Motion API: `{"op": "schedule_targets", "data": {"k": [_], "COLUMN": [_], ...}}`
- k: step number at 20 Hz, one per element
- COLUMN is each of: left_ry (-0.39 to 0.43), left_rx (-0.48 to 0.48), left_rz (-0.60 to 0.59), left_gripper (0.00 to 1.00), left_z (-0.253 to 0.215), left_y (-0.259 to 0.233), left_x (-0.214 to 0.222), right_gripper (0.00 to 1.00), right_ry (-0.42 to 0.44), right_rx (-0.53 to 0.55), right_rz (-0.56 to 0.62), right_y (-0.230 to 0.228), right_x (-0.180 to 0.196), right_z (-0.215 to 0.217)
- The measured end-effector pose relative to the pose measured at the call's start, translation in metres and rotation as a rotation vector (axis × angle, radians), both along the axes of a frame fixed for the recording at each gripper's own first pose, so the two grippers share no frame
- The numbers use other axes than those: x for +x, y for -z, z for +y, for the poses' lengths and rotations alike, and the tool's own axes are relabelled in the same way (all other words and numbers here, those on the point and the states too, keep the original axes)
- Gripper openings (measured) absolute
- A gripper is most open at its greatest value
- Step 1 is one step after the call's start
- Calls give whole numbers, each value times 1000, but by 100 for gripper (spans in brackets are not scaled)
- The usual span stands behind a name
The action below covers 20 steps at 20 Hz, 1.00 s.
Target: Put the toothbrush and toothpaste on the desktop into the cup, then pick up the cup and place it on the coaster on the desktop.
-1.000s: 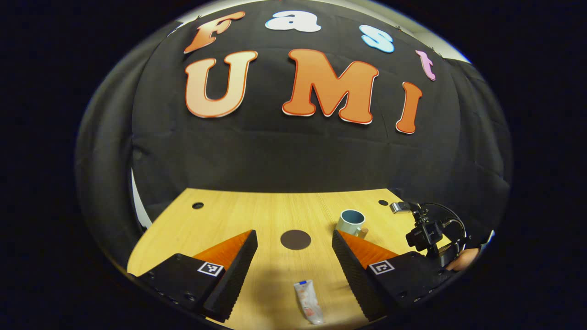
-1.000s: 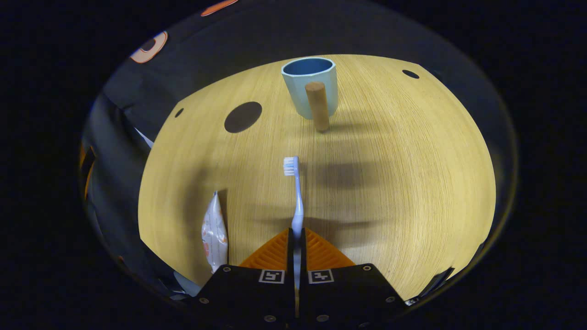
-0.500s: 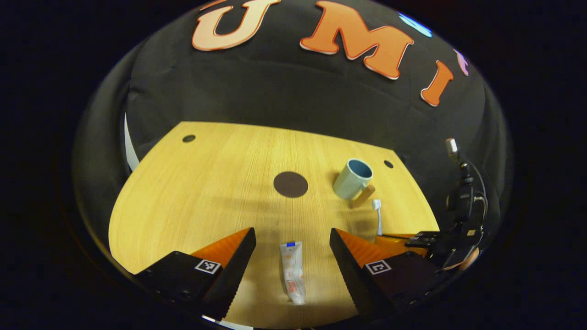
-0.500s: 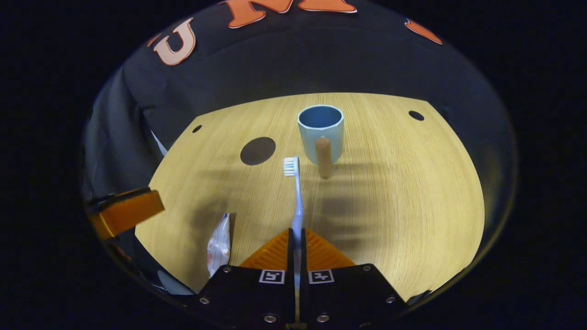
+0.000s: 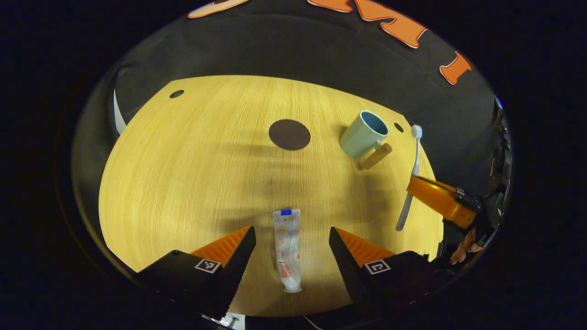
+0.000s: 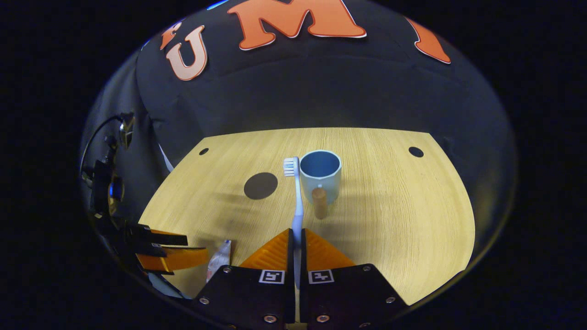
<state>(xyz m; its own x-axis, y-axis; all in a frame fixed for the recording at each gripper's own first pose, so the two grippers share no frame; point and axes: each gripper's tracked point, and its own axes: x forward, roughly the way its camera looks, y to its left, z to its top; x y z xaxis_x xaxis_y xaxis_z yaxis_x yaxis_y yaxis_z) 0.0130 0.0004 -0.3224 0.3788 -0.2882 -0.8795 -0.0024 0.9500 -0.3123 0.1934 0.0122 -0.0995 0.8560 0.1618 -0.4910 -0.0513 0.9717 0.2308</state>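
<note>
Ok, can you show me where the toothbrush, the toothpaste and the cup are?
toothbrush (image 6: 298, 197), right gripper view, on the middle of its handle.
toothpaste (image 5: 286, 245), left gripper view, on the middle of the tube.
cup (image 5: 360, 137), left gripper view, on its outer wall.

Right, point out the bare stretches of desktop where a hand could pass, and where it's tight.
Bare wood runs across the left of the desktop, from its edge to the coaster. The stretch between coaster and toothpaste is free too. It's crowded on the right: cup, toothbrush and right gripper bunch together. The left gripper straddles the toothpaste.
</note>
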Motion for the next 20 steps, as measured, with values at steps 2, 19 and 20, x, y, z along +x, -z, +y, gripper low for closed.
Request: {"op": "schedule_targets", "data": {"k": [2,19,20], "left_ry": [9,38,34], "left_rx": [0,-44,-58], "left_rz": [46,284,278], "left_gripper": [98,33,29], "left_z": [-3,-19,-21], "left_y": [10,60,57], "left_x": [-1,31,43], "right_gripper": [4,4,5], "right_ry": [3,25,23], "right_rx": [3,46,53], "right_rz": [-31,-200,-195], "right_y": [-10,-56,-55], "right_x": [6,71,74], "right_z": [-4,-32,-32]}}
